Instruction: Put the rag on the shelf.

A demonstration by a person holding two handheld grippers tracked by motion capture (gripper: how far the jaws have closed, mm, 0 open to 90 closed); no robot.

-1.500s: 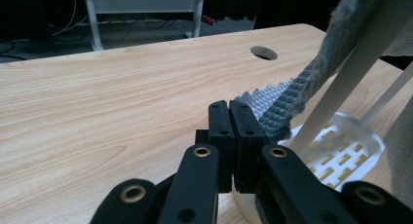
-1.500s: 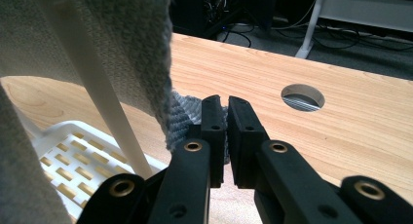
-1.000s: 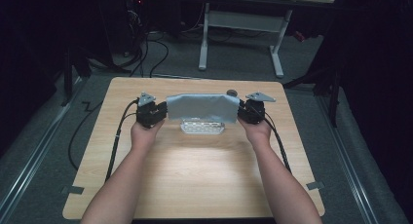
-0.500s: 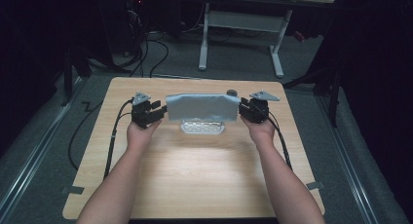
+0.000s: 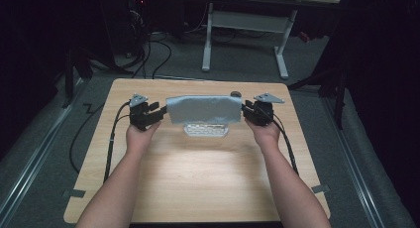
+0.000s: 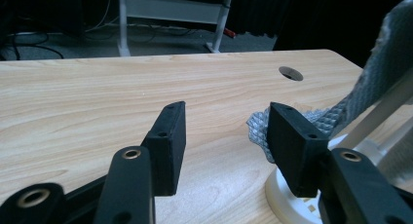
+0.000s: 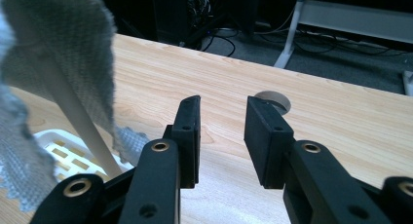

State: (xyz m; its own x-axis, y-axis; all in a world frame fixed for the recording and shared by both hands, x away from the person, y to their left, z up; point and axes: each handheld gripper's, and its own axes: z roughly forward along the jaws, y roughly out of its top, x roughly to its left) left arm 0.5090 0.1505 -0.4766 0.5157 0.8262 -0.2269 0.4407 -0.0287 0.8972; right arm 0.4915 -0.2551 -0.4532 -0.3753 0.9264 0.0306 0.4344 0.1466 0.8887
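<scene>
The grey cloth (image 5: pixel 203 109) hangs draped over a white rack (image 5: pixel 206 130) at the far middle of the table (image 5: pixel 198 188), one claw at each end. The left claw (image 5: pixel 157 114) has just been opening; its jaws stand wide with nothing pinched, the cloth's corner just beside one jaw. The right claw (image 5: pixel 246 112) is partly open and empty too, cloth off to its side. To finish well, draw both claws straight outward without snagging the hem, so the cloth stays evenly spread and the rack doesn't tip.
</scene>
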